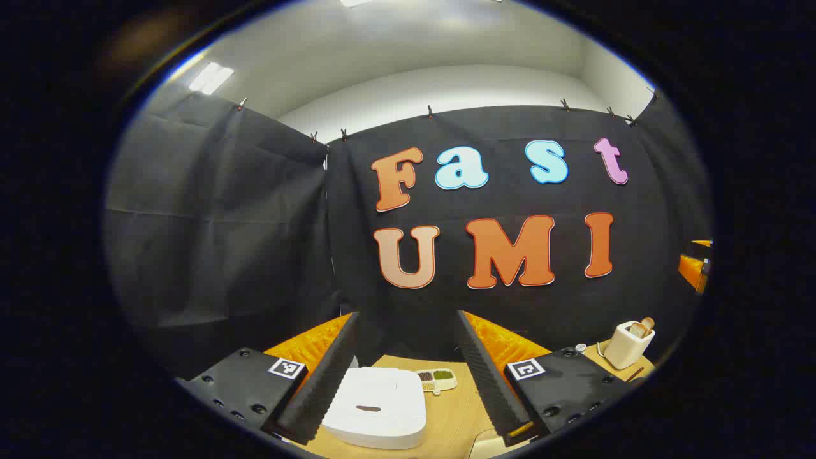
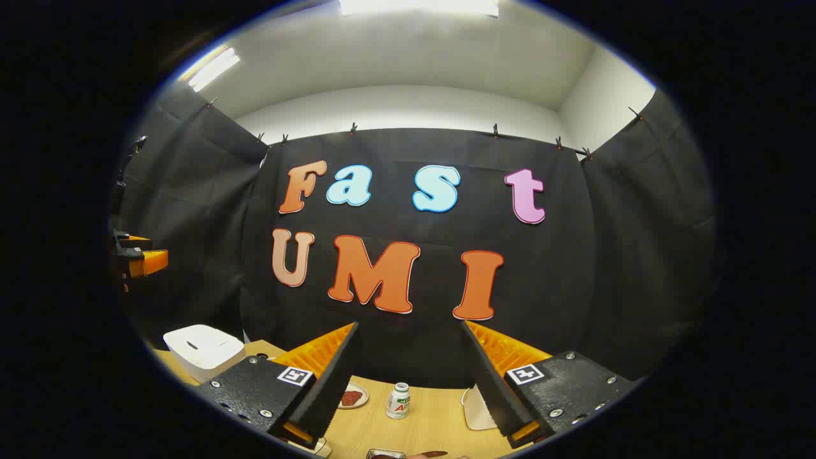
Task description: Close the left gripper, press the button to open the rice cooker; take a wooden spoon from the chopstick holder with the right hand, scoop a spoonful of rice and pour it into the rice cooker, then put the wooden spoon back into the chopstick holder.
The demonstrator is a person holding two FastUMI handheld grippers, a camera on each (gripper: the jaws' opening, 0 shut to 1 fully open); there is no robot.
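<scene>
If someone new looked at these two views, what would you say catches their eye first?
Probably the white rice cooker, lid closed, sitting on the wooden table between the open fingers of the left tool. Next, the white holder at the table's far right with wooden utensils poking out. In the right gripper view, a small white bottle stands between the open right tool fingers.

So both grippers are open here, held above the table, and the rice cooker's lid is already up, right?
Not quite. The left gripper and right gripper are both open above the table, but the rice cooker has its lid down flat, not up. The left gripper view shows it closed between that gripper's fingers.
</scene>
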